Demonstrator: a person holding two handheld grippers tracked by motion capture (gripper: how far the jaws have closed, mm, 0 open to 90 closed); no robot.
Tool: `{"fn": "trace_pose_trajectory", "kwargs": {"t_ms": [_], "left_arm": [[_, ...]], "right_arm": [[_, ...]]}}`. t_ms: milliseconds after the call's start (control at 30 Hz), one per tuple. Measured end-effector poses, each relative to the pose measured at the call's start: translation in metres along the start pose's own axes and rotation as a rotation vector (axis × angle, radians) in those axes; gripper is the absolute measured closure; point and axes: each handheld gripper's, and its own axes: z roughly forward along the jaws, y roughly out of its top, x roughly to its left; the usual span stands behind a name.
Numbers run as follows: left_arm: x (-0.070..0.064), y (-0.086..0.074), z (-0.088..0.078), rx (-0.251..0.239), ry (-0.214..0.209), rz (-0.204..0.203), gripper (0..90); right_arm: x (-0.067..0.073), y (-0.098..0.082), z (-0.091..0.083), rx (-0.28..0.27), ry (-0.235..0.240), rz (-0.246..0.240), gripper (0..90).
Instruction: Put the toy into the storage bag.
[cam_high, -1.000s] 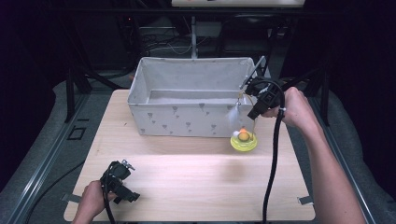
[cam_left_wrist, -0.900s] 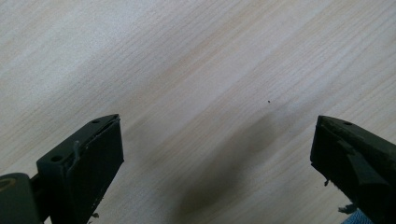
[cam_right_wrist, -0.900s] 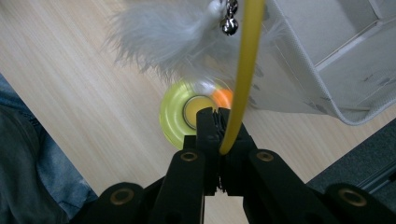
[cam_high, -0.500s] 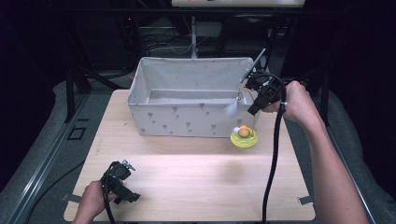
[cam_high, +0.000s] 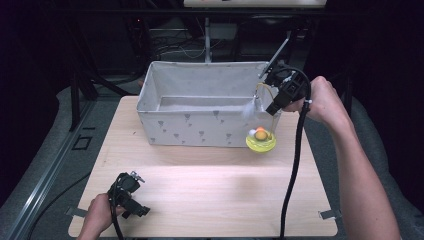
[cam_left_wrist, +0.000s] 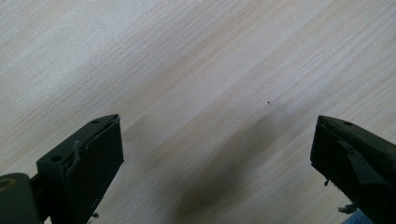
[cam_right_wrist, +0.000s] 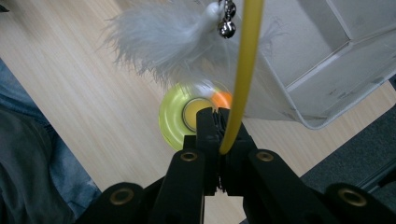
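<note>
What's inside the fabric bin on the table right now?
The fabric bin shows a bare pale floor; nothing lies on the part in view. Its front wall hides the near strip. The feather toy hangs outside its right corner, from the shut right gripper.

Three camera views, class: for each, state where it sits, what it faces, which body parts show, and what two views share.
High view: above the table, looking forward and down; both forearms, left tool.
Left gripper view: on the left tool, facing bare tabletop; open jaws.
Right gripper view: on the right tool, shut on the yellow wand.
Shared: high and right views show the yellow disc, white bin.
</note>
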Motion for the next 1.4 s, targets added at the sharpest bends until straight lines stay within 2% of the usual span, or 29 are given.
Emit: {"fn": "trace_pose_trajectory", "kwargs": {"t_ms": [467,700,1033,1400], "left_arm": [[0.000,0.000,0.000,0.005,-0.003,0.004,2.8],[0.000,0.000,0.000,0.004,-0.003,0.002,2.8],[0.000,0.000,0.000,0.004,-0.005,0.002,2.8],[0.000,0.000,0.001,0.006,-0.007,0.000,2.8]], "right_arm": [[-0.002,0.005,-0.021,-0.024,-0.008,0.000,88.4],[-0.003,0.010,-0.030,-0.008,-0.017,-0.013,88.4],[-0.005,0.016,-0.040,-0.018,-0.015,-0.006,88.4],[-0.011,0.025,-0.053,-0.024,-0.042,0.009,88.4]]}}
